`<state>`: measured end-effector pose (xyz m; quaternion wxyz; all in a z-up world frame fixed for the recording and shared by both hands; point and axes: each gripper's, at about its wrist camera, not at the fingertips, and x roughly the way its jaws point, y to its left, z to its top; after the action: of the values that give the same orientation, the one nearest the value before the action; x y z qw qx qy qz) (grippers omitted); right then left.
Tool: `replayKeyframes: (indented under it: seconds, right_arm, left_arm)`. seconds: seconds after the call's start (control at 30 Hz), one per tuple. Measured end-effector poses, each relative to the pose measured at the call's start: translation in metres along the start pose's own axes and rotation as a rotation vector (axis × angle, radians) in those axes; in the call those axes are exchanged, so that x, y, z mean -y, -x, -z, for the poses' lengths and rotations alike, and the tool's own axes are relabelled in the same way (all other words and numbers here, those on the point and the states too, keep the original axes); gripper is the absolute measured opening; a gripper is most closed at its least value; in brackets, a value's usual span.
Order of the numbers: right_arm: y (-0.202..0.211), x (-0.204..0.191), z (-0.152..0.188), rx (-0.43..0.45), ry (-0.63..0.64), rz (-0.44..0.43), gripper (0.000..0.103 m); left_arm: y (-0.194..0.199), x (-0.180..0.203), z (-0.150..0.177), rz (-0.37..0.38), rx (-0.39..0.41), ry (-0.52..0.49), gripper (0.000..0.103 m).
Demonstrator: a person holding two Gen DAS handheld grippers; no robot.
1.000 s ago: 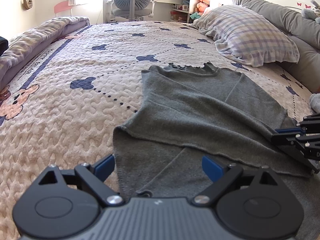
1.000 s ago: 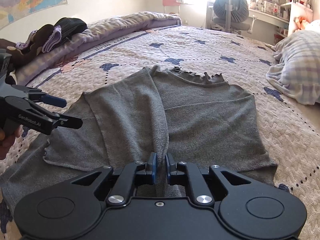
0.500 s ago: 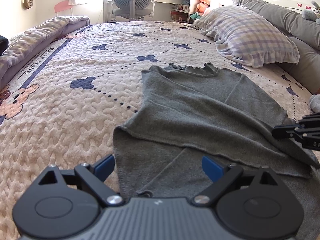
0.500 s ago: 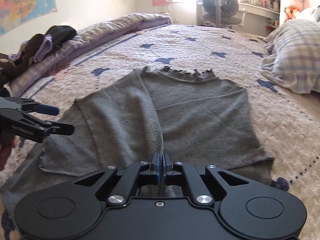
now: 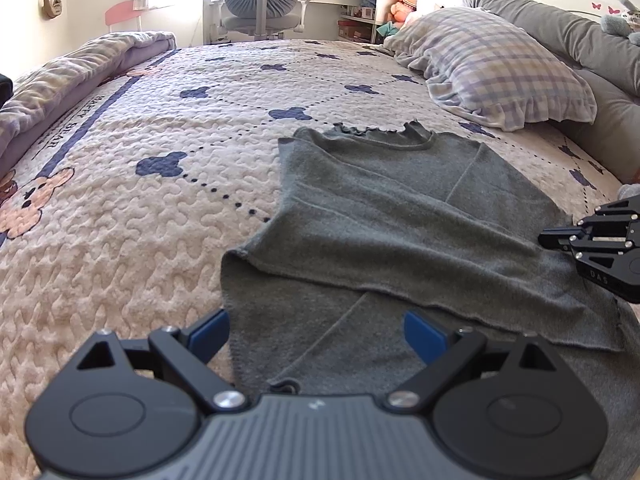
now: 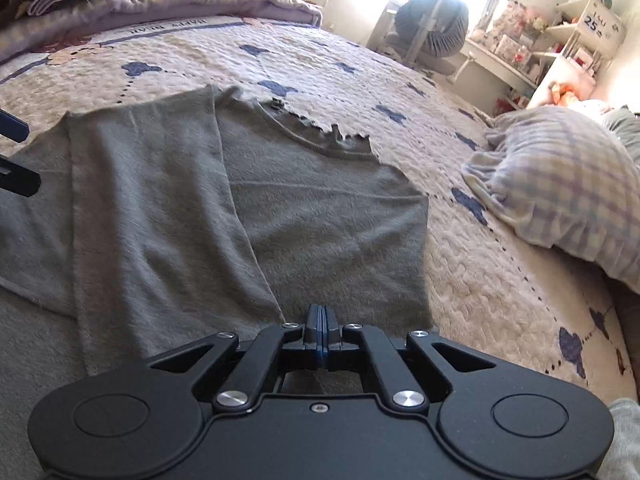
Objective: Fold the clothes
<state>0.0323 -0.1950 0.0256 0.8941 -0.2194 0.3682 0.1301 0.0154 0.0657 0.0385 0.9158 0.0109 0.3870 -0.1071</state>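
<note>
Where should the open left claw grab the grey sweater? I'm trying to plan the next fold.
My guess: the near left hem corner of the grey sweater, approached from the bare bedspread on its left. That edge lies flat and exposed just ahead of the left claw, whose jaws stand open, so one finger can slide under it.

Left gripper [image 5: 316,330]: jaws wide apart, blue pads [image 5: 423,336] facing each other across a broad gap, nothing pressed between them, pointing forward and steeply down. Right gripper [image 6: 322,314]: jaws fully closed, blue pads [image 6: 319,334] meeting flush with no visible gap, angled forward and down, rolled slightly to one side, low at the right edge of the left wrist view.
</note>
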Motion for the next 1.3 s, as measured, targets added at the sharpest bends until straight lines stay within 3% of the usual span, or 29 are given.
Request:
replayKeyframes:
  seconds: [0.1, 0.23, 0.4, 0.6, 0.7, 0.93, 1.17, 1.3]
  right_arm:
    - [0.009, 0.002, 0.000, 0.022, -0.023, -0.029, 0.001]
    - [0.015, 0.004, -0.007, 0.045, -0.083, -0.130, 0.003]
    - [0.014, -0.019, -0.023, 0.080, -0.056, -0.203, 0.003]
    - [-0.007, -0.044, -0.028, 0.049, -0.018, -0.153, 0.005]
    - [-0.011, -0.021, -0.027, 0.029, -0.142, -0.145, 0.001]
    - [-0.009, -0.011, -0.018, 0.023, -0.136, -0.136, 0.000]
    - [-0.009, -0.040, -0.050, 0.067, -0.089, -0.179, 0.014]
    - [-0.031, -0.044, -0.060, 0.021, -0.128, -0.193, 0.015]
  left_arm:
    - [0.000, 0.000, 0.000, 0.002, -0.001, -0.001, 0.095]
    - [0.000, 0.000, 0.000, 0.002, -0.002, -0.002, 0.095]
    - [-0.001, -0.001, 0.000, 0.000, -0.004, 0.003, 0.095]
    - [0.000, -0.003, 0.000, 0.001, -0.003, 0.009, 0.095]
    - [0.001, -0.003, -0.001, 0.003, -0.002, 0.012, 0.096]
    - [0.000, -0.002, -0.001, 0.003, -0.001, 0.005, 0.096]
    - [0.000, -0.002, 0.000, 0.001, -0.003, 0.003, 0.096]
    - [0.000, -0.005, -0.001, 0.002, -0.008, 0.013, 0.096]
